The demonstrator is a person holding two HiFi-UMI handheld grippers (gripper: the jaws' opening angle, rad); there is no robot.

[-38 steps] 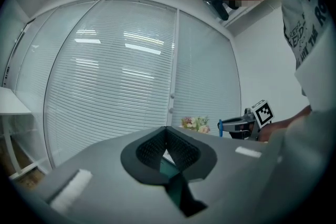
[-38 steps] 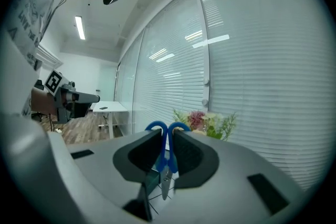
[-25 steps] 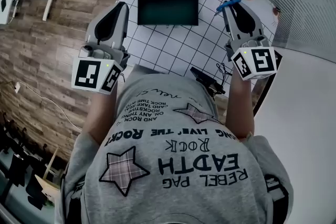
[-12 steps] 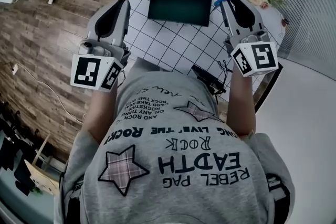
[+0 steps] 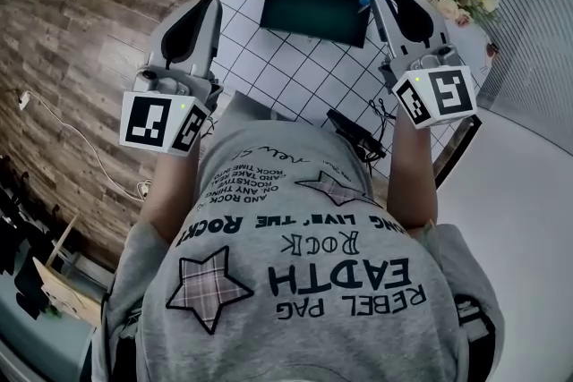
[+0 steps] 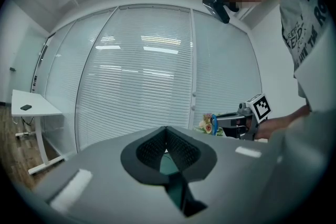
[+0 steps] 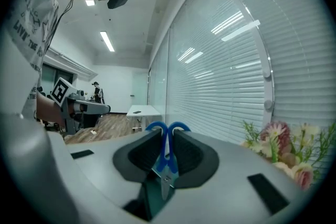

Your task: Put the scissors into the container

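a: what sits nearest the lens?
b: the left gripper [image 6: 166, 132] itself. its ribbed pads [image 6: 151, 150] meet at the tips with nothing caught between them. a dark green sliver shows through the gap lower down, can't tell what it is.
a: and beyond?
b: a long curved wall of closed blinds [image 6: 142, 76], with a white desk [image 6: 29, 108] at far left.
a: to the right?
b: the right gripper [image 6: 218, 119], pointing left and about level, has its marker cube [image 6: 261, 106] at the back and a blue loop of the scissors [image 6: 212, 124] at its tip. flowers [image 6: 205, 124] are just beside that. a grey printed shirt [image 6: 307, 23] fills the right edge.
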